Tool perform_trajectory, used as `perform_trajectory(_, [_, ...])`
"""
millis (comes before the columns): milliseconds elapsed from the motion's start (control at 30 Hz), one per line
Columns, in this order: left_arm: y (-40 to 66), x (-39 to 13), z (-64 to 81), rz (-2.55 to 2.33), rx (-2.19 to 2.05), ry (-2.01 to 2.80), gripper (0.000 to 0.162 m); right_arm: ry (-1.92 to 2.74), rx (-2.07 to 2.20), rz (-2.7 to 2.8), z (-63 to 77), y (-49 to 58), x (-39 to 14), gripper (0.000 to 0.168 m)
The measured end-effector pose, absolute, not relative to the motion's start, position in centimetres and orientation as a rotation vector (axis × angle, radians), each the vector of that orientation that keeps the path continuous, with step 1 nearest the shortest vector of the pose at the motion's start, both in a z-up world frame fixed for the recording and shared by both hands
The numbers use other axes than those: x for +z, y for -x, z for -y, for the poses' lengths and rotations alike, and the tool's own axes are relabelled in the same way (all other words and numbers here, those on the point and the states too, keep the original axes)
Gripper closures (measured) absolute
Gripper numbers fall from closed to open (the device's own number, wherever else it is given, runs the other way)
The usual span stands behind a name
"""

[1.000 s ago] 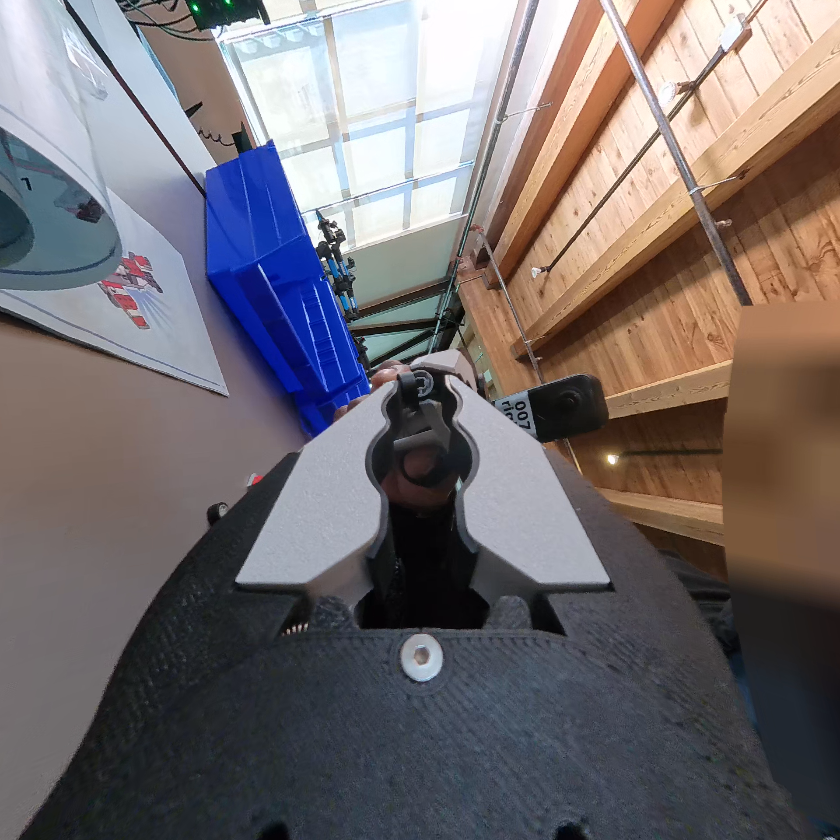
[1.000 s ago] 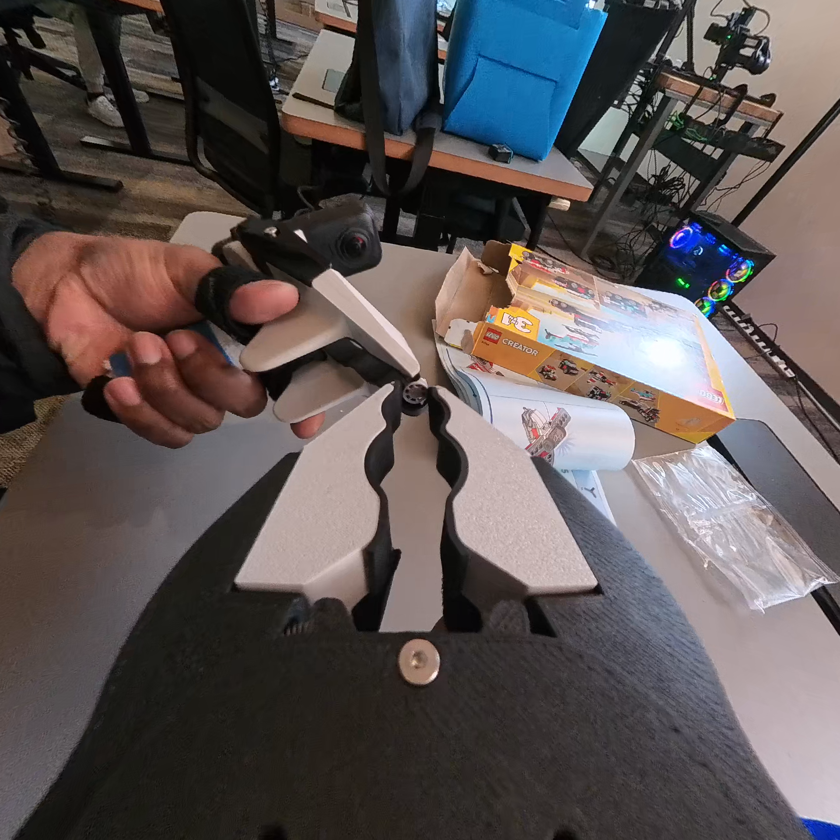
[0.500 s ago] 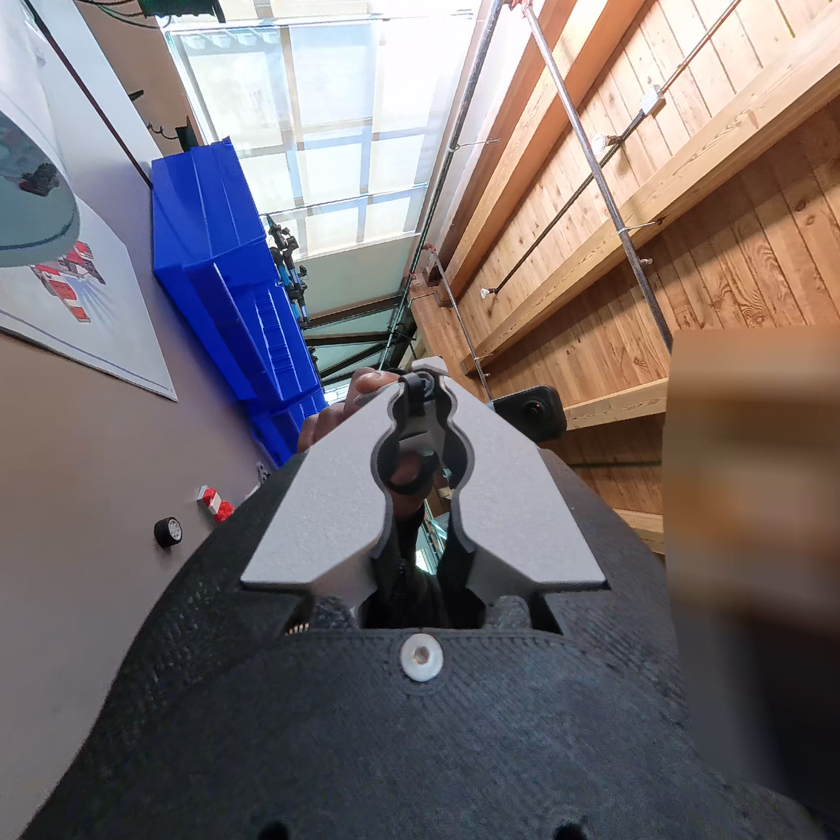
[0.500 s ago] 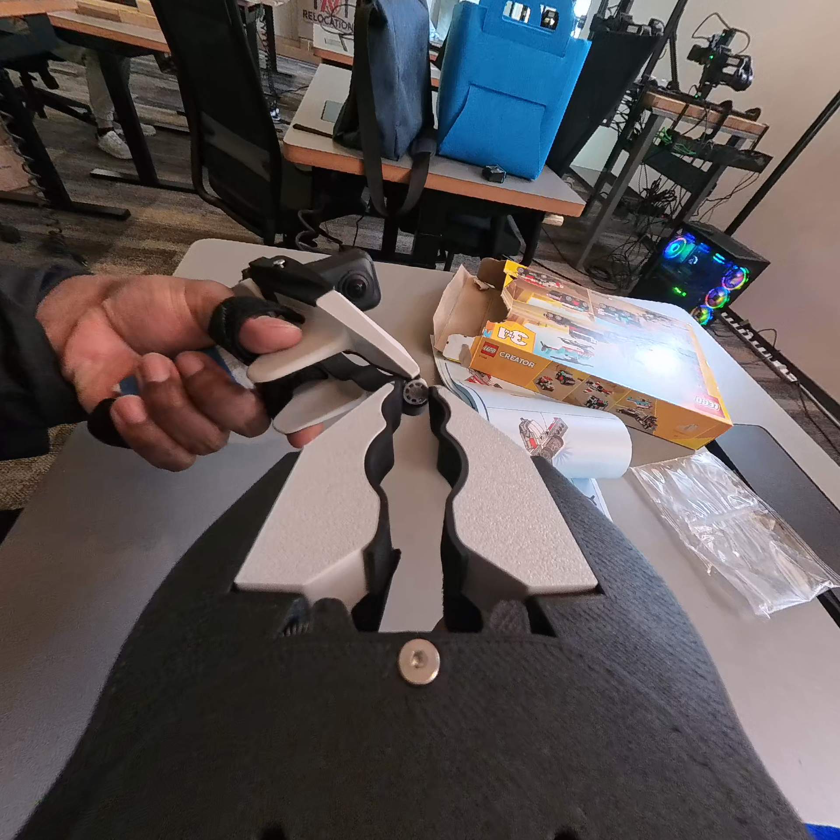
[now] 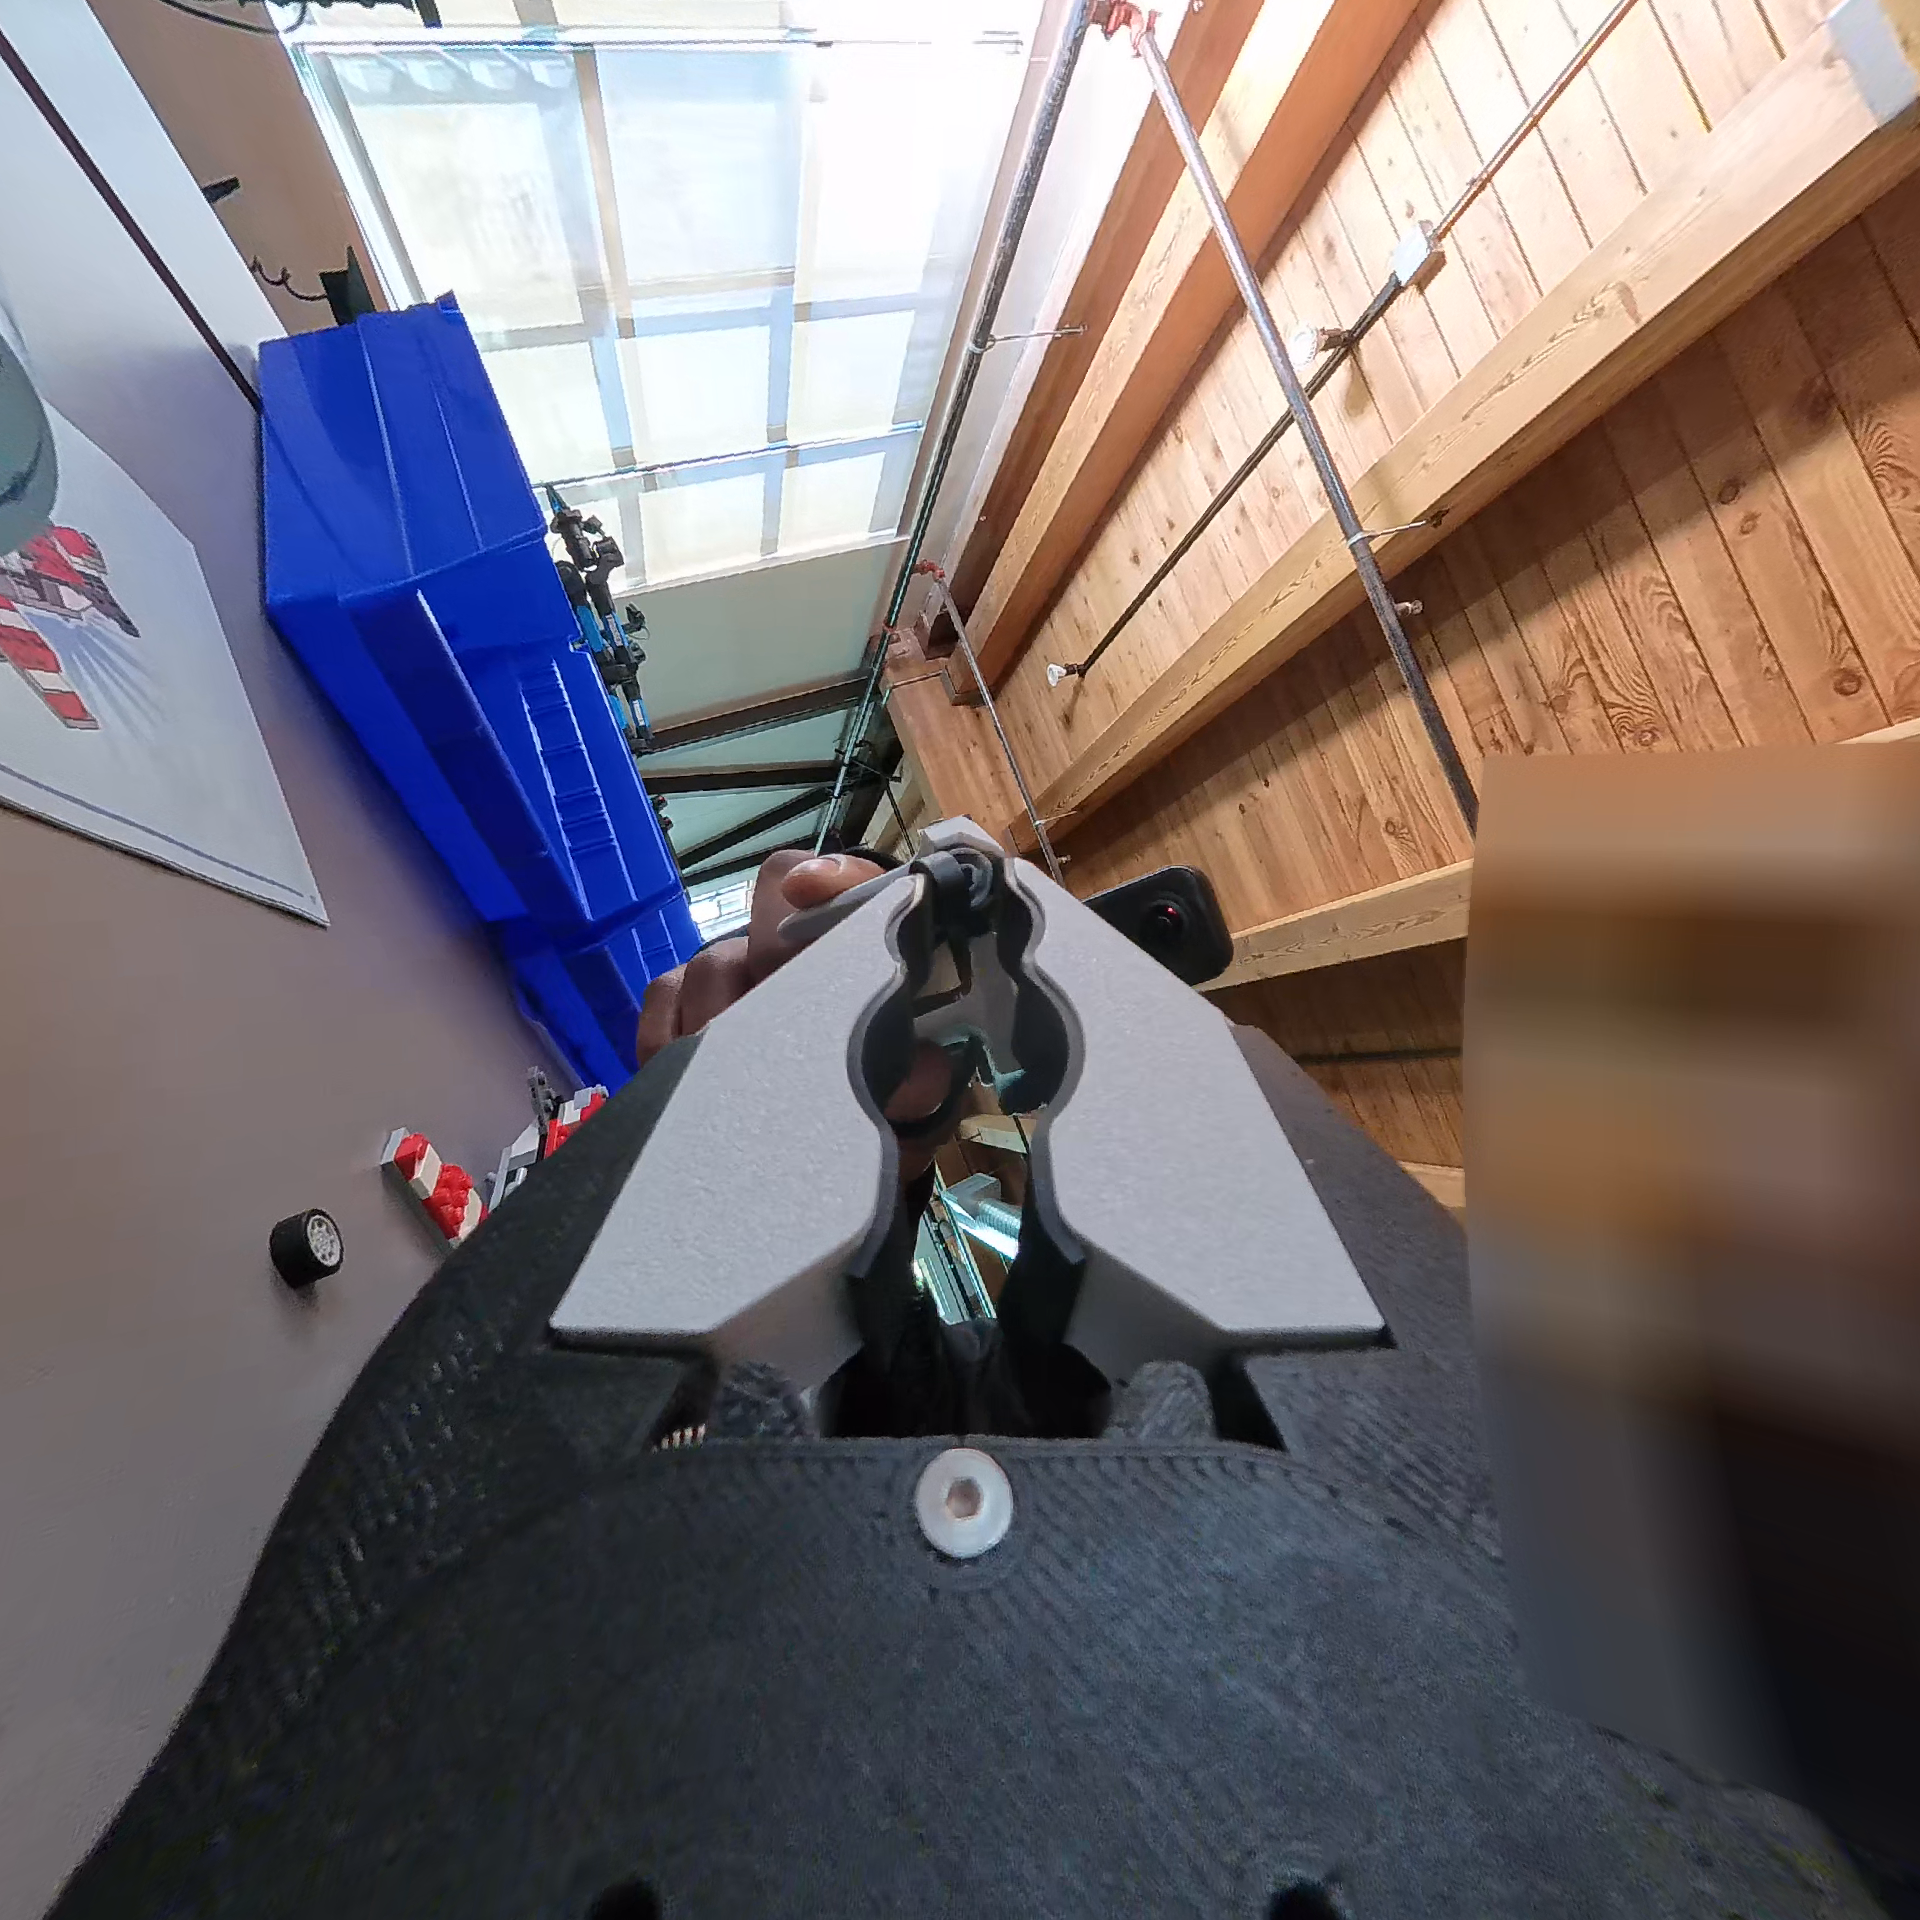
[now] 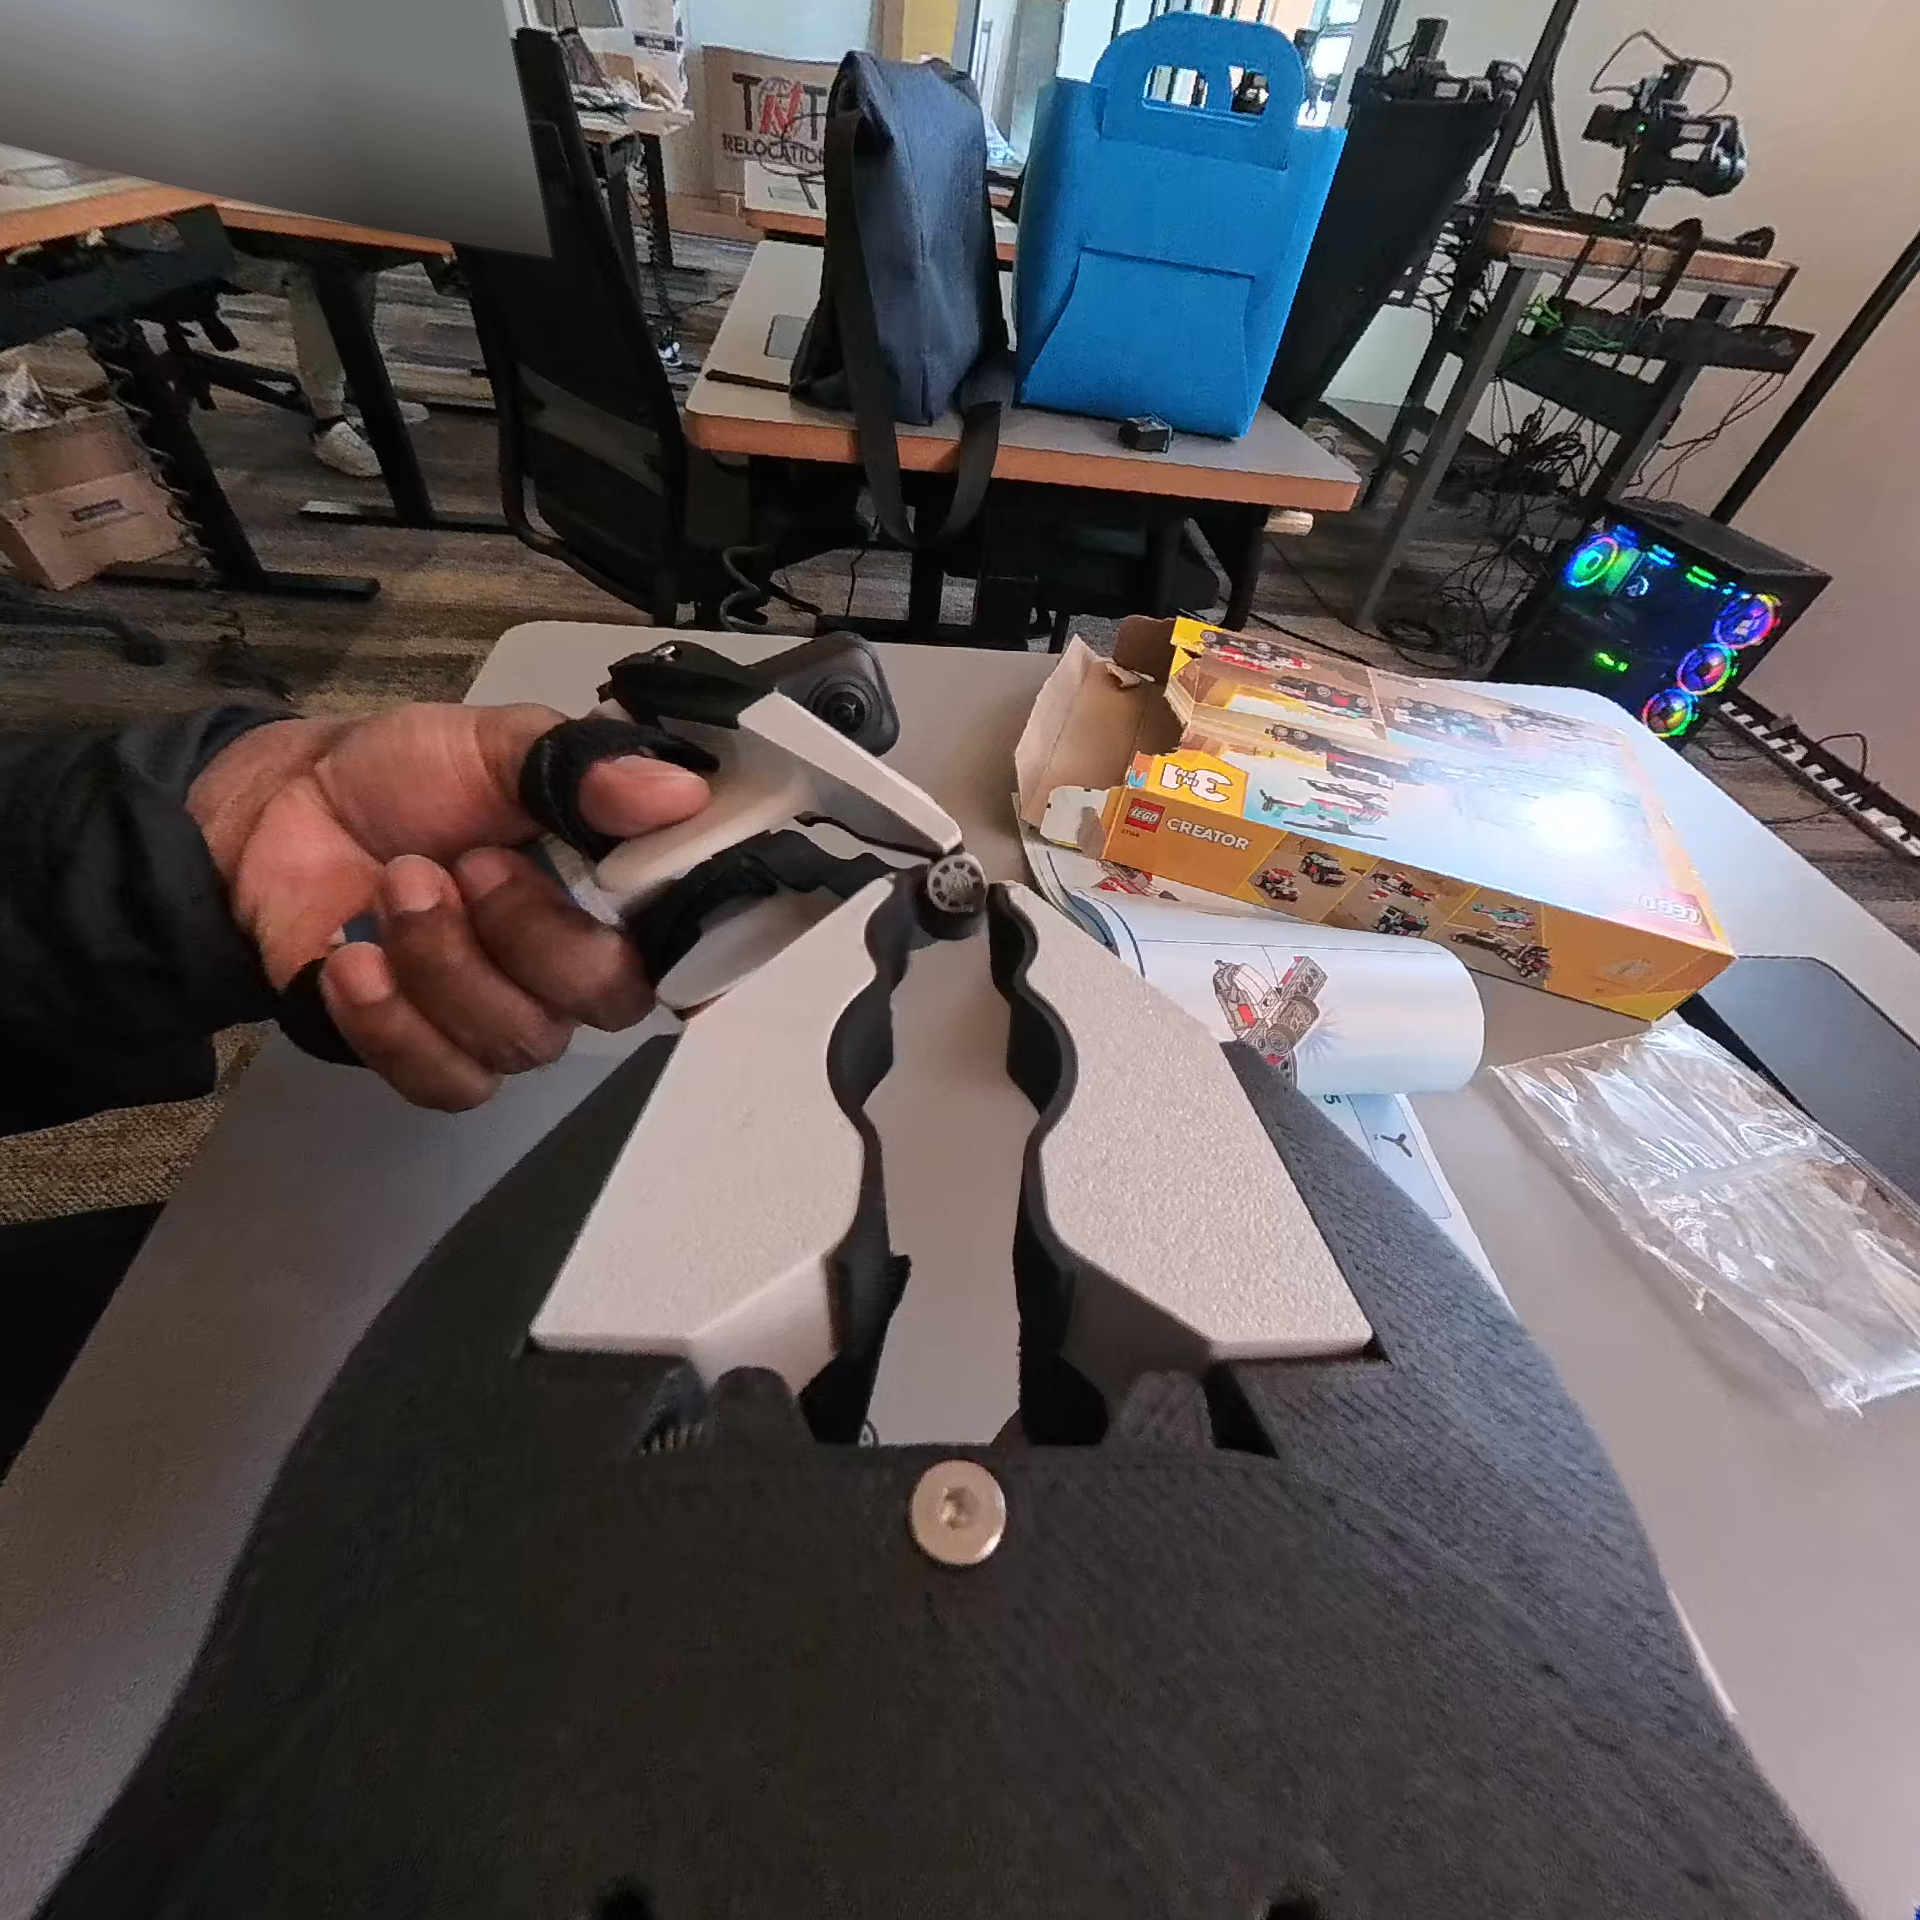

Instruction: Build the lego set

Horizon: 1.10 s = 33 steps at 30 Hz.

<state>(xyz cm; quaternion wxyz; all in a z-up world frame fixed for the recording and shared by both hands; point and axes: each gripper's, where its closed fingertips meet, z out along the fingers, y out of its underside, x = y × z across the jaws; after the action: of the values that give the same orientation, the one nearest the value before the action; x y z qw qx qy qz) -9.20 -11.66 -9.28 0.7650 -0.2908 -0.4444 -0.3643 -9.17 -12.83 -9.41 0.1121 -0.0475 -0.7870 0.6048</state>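
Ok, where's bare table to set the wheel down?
Bare: the near-left table, below the hand, and the far corner behind it. Crowded: the right, where box, booklet and bag lie close together; bricks sit by the bin.

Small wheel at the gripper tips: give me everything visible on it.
The wheel is a small black tyre on a light grey hub with a ring of holes, plastic by its look. It hangs above the table, hub face toward the right wrist camera. The left gripper tips pinch it; the right gripper tips flank it, contact unclear.
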Motion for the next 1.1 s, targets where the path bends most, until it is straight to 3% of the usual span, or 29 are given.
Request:
perform_trajectory(200, [8.5, -8.7, 11.0, 0.921, -0.784, 0.689, 0.151, 0.406, 2.076, 2.346, 11.1, 8.4, -8.4, 0.137])
perform_trajectory(400, [7.0, -8.3, 8.3, 0.848, -0.771, 0.831, 0.151, 0.921, 2.542, 2.26, 7.4, 8.2, -7.6, 0.132])
perform_trajectory(733, [5.6, -8.4, 4.2, 0.759, -0.639, 1.029, 0.151, 1.091, 2.622, 2.326, 5.2, 6.2, -8.9, 0.136])
perform_trajectory(1100, [5.1, -8.5, 3.2, 0.717, -0.728, 0.976, 0.151, 1.12, 2.723, 2.312, 4.2, 5.6, -8.8, 0.156])
